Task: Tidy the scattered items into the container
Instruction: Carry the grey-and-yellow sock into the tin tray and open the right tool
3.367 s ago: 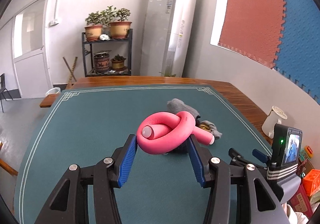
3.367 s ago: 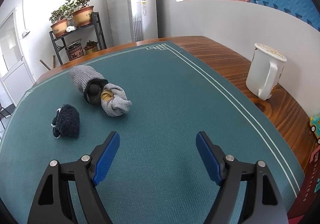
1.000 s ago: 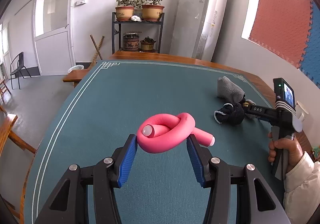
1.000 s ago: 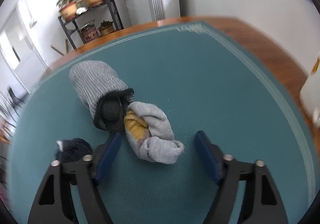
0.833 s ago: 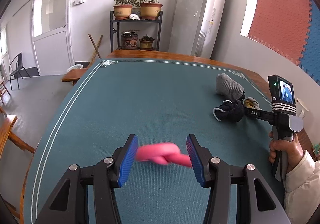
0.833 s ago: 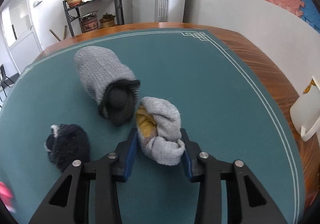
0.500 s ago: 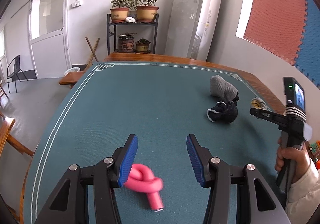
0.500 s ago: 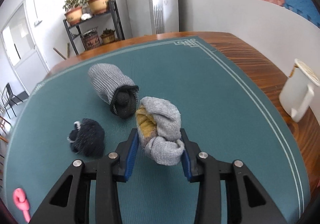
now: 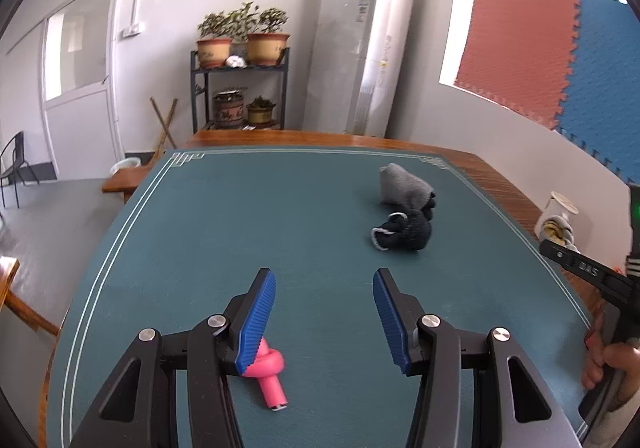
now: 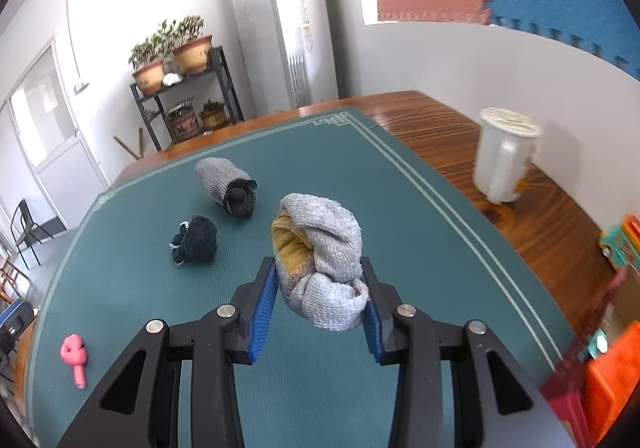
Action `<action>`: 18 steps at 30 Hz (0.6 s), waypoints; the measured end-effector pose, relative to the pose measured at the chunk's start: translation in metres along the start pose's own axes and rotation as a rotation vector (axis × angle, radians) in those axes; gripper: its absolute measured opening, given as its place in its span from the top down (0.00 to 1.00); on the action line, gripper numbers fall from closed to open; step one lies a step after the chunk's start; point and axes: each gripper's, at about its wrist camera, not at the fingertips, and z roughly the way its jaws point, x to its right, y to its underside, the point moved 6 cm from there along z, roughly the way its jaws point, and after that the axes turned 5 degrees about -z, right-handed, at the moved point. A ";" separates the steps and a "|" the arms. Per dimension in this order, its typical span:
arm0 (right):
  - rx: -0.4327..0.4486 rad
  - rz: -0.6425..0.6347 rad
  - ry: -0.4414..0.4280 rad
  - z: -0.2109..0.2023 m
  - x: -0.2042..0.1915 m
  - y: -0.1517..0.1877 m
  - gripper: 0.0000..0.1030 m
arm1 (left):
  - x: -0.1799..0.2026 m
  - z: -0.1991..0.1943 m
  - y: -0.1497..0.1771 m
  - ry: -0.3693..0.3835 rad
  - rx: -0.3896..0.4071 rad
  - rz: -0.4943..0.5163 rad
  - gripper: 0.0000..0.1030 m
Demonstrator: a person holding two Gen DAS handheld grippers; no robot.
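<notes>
- Your right gripper (image 10: 320,284) is clamped on the rolled light-grey knitted sock bundle with a mustard-yellow inner fold (image 10: 320,264), which is up off the green felt table mat (image 10: 360,176); both blue ribbed pads press its sides.
- Carry it level and keep the squeeze steady: the bundle is soft and bulges above and below the pads, so I judge a loosened grip would let it sag out.
- No container is clearly in view. The orange and red things (image 10: 600,376) at the right edge are too cut off to identify, so check where you are heading before you let go.
- Steer clear of the white plastic jug (image 10: 505,156) on the bare wooden table edge.
- Your left gripper (image 9: 324,312) stands open and empty, with the knotted pink foam tube (image 9: 270,368) lying on the mat below, just beside its left pad.
- Left on the mat are the small dark navy sock ball (image 10: 195,238) and, near it, the grey ribbed sock roll with a black core (image 10: 226,186).
- A second ago the pink tube was between the left pads and off the mat; now it lies dropped.
- At that time the right jaws were wide, with the grey bundle lying on the mat between them; they have just been closing, and the bundle is now gripped and raised.
</notes>
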 end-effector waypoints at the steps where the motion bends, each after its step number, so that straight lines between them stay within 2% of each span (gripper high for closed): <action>1: 0.007 0.004 0.001 -0.008 0.003 0.004 0.59 | 0.004 -0.003 0.001 0.010 0.003 0.007 0.48; 10: 0.050 0.063 0.044 -0.067 0.037 0.033 0.59 | 0.034 -0.015 0.007 0.059 0.017 0.061 0.48; 18: 0.107 0.106 0.141 -0.116 0.083 0.057 0.59 | 0.078 -0.023 0.017 0.113 0.001 0.124 0.48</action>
